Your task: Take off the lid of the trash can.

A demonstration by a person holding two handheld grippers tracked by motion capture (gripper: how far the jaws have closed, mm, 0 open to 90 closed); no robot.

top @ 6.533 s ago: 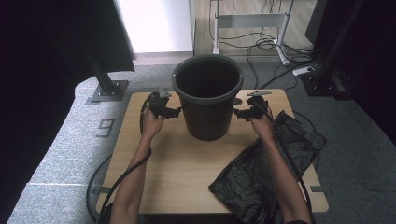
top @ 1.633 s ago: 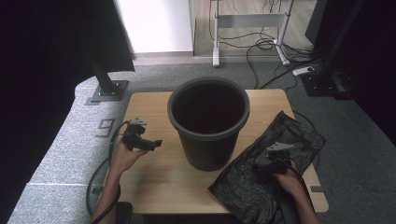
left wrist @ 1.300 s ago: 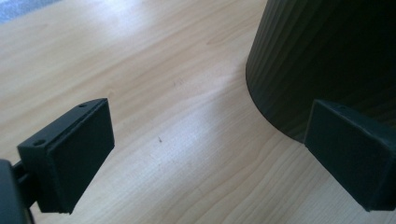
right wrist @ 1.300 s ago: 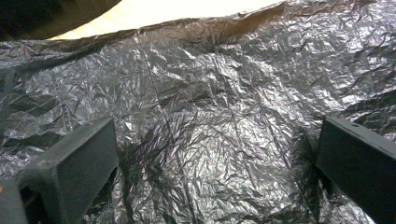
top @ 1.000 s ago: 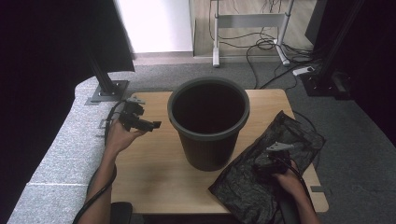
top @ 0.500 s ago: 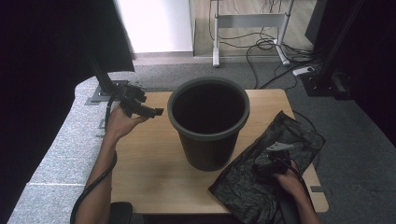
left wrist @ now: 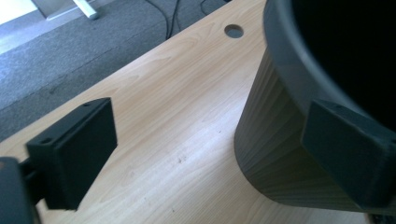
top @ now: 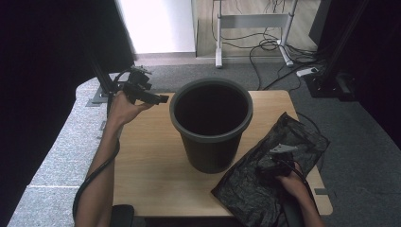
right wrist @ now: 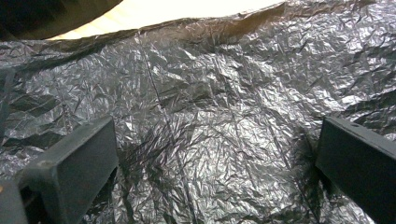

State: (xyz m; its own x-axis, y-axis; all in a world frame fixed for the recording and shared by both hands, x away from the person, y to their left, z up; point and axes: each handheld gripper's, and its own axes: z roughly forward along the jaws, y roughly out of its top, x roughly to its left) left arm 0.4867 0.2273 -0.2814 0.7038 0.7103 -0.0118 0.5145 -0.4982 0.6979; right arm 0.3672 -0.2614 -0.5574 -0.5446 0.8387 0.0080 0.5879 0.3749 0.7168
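A dark grey plastic bin (top: pixel 211 124) stands upright in the middle of the wooden table (top: pixel 146 165). A crumpled black plastic bag (top: pixel 269 172) lies flat at the table's right front. My left gripper (top: pixel 163 99) is held up at the table's back left, jaws wide apart, pointing at the bin's rim (left wrist: pixel 289 60); nothing is between them. My right gripper (top: pixel 267 165) hovers low over the bag (right wrist: pixel 210 126), open, with the crinkled plastic spread beneath its jaws.
A round cable hole (left wrist: pixel 233 31) pierces the table beyond the bin. Grey carpet (top: pixel 61 146) surrounds the table. Cables and a metal stand (top: pixel 255 28) lie on the floor behind. A monitor base (top: pixel 101 92) sits at the back left.
My left gripper has risen from the table's left middle to the back left, closing in on the bin's rim. The right gripper has stayed over the bag.
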